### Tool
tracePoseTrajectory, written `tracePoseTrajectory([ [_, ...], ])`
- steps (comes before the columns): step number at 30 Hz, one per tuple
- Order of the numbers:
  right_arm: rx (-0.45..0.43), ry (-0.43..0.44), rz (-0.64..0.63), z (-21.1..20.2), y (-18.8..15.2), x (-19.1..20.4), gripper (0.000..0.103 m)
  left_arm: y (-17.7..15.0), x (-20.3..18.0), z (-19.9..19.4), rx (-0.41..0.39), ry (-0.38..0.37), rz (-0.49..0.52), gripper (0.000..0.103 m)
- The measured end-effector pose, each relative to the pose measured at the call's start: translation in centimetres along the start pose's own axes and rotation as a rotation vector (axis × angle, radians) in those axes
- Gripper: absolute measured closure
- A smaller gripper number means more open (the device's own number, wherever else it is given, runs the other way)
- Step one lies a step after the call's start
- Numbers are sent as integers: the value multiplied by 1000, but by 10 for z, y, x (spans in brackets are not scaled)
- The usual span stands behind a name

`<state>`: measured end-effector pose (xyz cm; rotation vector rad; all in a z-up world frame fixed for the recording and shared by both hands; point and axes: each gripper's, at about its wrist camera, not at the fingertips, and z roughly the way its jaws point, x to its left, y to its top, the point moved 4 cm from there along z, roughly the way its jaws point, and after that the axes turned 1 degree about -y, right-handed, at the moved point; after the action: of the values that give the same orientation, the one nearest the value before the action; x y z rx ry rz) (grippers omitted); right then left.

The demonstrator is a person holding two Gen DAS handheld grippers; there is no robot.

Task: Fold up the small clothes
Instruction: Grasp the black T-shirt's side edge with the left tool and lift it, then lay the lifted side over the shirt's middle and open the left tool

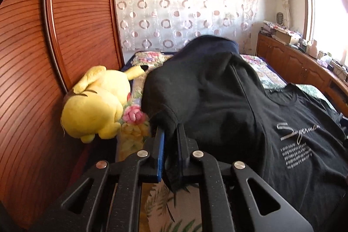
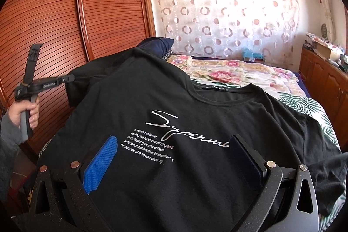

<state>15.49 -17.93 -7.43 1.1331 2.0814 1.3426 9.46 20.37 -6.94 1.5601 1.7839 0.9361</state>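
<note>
Left tongs (image 1: 171, 134) clamped on the T-shirt (image 2: 174, 145) sleeve hem, cloth lifted ahead of them. Right tongs (image 2: 174, 158) stood apart over the chest print. Best carry the sleeve inward, keeping it taut.

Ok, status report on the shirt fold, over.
Left gripper shut on the black T-shirt sleeve, sleeve lifted. Right gripper open above the shirt front, holding nothing. Yellow plush toy beside the shirt, left of the lifted sleeve.
</note>
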Motion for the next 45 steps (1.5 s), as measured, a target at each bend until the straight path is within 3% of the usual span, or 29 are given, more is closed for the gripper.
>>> tracePoseTrajectory([
  [3, 2, -4, 6, 0, -2, 2, 1, -8, -3, 3, 17, 4, 9, 92],
  [6, 3, -9, 9, 1, -3, 5, 1, -8, -11, -6, -18, -15, 10, 95],
  [10, 4, -18, 11, -1, -3, 7, 1, 16, -27, -26, -90, -42, 34, 97],
  [16, -21, -40, 21, -11, -4, 4, 1, 71, -72, -42, -161, -151, 95, 97],
  [23, -30, -66, 53, -20, -13, -1, 1, 98, -145, -31, -130, -245, 214, 96],
  [25, -27, -72, 59, -21, -15, -1, 1, 97, -159, -29, -116, -270, 240, 89],
  [27, -22, -77, 63, -21, -17, 1, 1, 94, -166, -31, -125, -278, 254, 68],
  [31, -19, -82, 69, -23, -17, 1, 1, 91, -159, -32, -122, -282, 230, 55],
  [36, -3, -77, 50, -18, -12, 8, 1, 85, -142, -30, -116, -265, 206, 24],
  [41, 21, -28, 9, -4, -1, 22, 4, 79, -123, -28, -121, -203, 177, 22],
  [45, 38, 53, -33, 12, 14, 47, 16, 69, -110, -34, -129, -182, 153, 22],
])
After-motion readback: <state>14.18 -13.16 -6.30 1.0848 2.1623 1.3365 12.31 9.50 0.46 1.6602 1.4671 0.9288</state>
